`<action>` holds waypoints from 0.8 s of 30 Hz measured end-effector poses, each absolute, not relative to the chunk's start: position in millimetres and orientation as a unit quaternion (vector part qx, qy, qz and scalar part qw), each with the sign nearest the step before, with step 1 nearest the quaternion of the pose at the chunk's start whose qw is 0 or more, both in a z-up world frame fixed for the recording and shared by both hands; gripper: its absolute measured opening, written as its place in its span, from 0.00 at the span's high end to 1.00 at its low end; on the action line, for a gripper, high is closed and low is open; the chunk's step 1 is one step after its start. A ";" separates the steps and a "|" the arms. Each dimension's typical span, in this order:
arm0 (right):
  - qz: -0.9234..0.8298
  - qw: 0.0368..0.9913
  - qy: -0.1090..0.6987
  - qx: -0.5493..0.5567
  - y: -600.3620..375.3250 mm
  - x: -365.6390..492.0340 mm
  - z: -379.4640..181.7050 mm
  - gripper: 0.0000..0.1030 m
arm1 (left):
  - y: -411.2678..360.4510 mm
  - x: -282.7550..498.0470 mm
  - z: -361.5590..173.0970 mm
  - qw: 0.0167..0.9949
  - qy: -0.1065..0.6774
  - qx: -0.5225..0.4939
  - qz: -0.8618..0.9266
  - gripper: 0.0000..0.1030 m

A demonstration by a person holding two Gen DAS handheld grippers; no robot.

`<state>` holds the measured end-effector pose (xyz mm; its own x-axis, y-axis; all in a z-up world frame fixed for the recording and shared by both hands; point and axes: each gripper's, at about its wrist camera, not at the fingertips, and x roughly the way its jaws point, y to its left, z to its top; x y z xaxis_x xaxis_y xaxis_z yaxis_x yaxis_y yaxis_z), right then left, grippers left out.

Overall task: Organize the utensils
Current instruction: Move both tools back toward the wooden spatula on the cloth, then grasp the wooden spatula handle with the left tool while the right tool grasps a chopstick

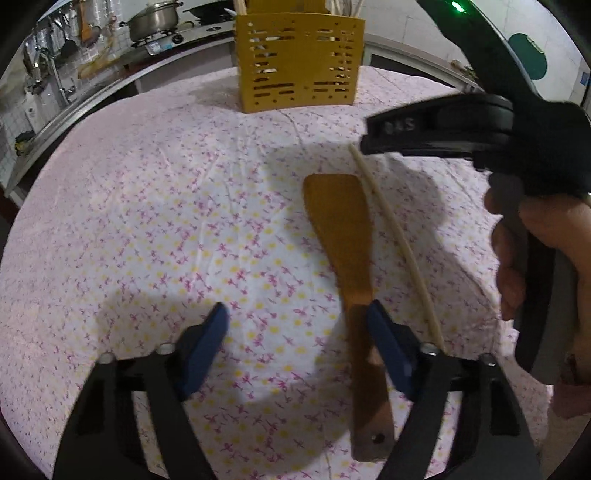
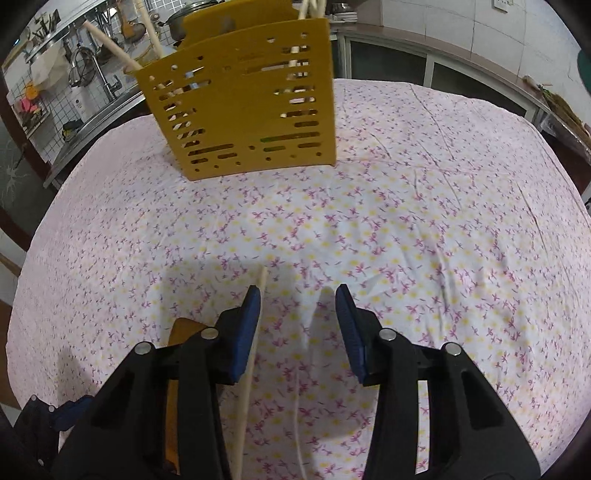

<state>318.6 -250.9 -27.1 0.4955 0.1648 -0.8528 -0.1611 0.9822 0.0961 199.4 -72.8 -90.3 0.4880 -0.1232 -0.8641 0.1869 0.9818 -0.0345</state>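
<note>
Nearest to view, the left tongs stand over the flowered tablecloth with their blue pads well apart. A wooden spatula lies flat on the cloth between them, its handle close against the right-hand pad; the other pad is clear of it. Whether that pad actually touches the handle cannot be told. Nothing is gripped.

Just beside the spatula, on its right, lies a pale chopstick, roughly parallel to it and apart from its blade.

Right tongs are partly open above the same chopstick. The stick runs along the inner face of the left-hand pad; the opposite pad stands well clear. No grip is made. A hand holds these tongs by the handle at the right side of the table.

At the far edge of the table stands a yellow slotted utensil holder, upright, with several pale sticks rising from it. Behind it runs a kitchen counter with a steel pot on a burner.
</note>
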 end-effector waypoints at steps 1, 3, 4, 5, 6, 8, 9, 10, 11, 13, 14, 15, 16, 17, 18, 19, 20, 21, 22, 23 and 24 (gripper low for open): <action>0.095 0.865 0.493 0.004 -249.8 318.2 -26.1 0.58 | -73.2 199.0 -89.6 0.862 0.498 0.033 -0.092 0.35; 0.098 0.864 0.493 0.001 -246.1 318.5 -24.8 0.59 | -73.7 198.6 -88.7 0.862 0.497 0.036 -0.094 0.41; 0.097 0.864 0.494 -0.001 -245.2 319.4 -25.1 0.59 | -73.8 198.1 -88.0 0.862 0.497 0.037 -0.095 0.42; 0.095 0.863 0.497 -0.003 -243.8 320.3 -26.3 0.59 | -74.8 196.8 -86.6 0.861 0.499 0.037 -0.097 0.43; 0.095 0.861 0.499 -0.001 -242.3 320.8 -27.6 0.61 | -74.5 197.4 -86.4 0.859 0.501 0.034 -0.098 0.44; 0.097 0.856 0.508 0.001 -239.0 322.9 -33.4 0.63 | -71.4 198.3 -85.3 0.857 0.506 0.025 -0.094 0.44; 0.096 0.855 0.510 -0.002 -236.7 322.5 -35.7 0.64 | -71.3 198.3 -85.1 0.857 0.507 0.025 -0.092 0.45; 0.094 0.854 0.511 -0.007 -235.1 322.8 -37.7 0.65 | -71.2 197.9 -84.4 0.856 0.508 0.024 -0.092 0.45; 0.091 0.854 0.512 -0.012 -234.3 323.0 -39.4 0.68 | -71.0 195.9 -83.5 0.855 0.509 0.023 -0.095 0.45; 0.090 0.854 0.513 -0.017 -233.5 323.0 -40.4 0.74 | -72.1 193.7 -82.3 0.853 0.511 0.020 -0.099 0.45; 0.092 0.853 0.514 -0.014 -235.0 323.8 -39.9 0.79 | -72.6 192.5 -80.8 0.854 0.510 0.019 -0.099 0.45; 0.094 0.852 0.515 -0.009 -235.1 323.4 -40.1 0.86 | -73.4 191.4 -79.2 0.855 0.508 0.018 -0.100 0.45; 0.097 0.851 0.517 -0.003 -238.5 323.6 -40.1 0.88 | -74.5 190.7 -78.2 0.856 0.507 0.018 -0.102 0.45; 0.098 0.851 0.516 0.000 -240.0 323.6 -39.6 0.92 | -75.8 189.5 -77.7 0.855 0.508 0.019 -0.104 0.45; 0.099 0.852 0.514 -0.001 -241.2 322.9 -39.5 0.92 | -78.0 188.9 -77.7 0.854 0.509 0.020 -0.107 0.45; 0.100 0.853 0.513 -0.004 -241.8 322.7 -39.5 0.92 | -80.2 188.8 -78.2 0.853 0.510 0.023 -0.109 0.45; 0.102 0.854 0.510 -0.009 -241.1 321.8 -39.4 0.92 | -82.4 189.5 -79.2 0.852 0.511 0.027 -0.110 0.45; 0.104 0.855 0.509 -0.010 -242.0 320.9 -38.9 0.92 | -84.3 190.0 -80.2 0.851 0.512 0.029 -0.109 0.45; 0.105 0.856 0.507 -0.008 -243.7 320.4 -37.9 0.92 | -85.1 191.9 -82.3 0.850 0.515 0.031 -0.108 0.45; 0.105 0.857 0.505 -0.008 -247.4 318.8 -36.5 0.93 | -84.9 194.8 -85.4 0.847 0.521 0.029 -0.107 0.44; 0.105 0.859 0.500 -0.008 -250.9 318.3 -33.0 0.93 | -83.3 198.1 -88.9 0.841 0.528 0.022 -0.111 0.44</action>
<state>318.3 -250.9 -33.0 0.4776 0.1715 -0.8617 -0.1882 0.9780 0.0904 198.1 -83.3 -88.9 0.4169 -0.1634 -0.8941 0.2090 0.9746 -0.0807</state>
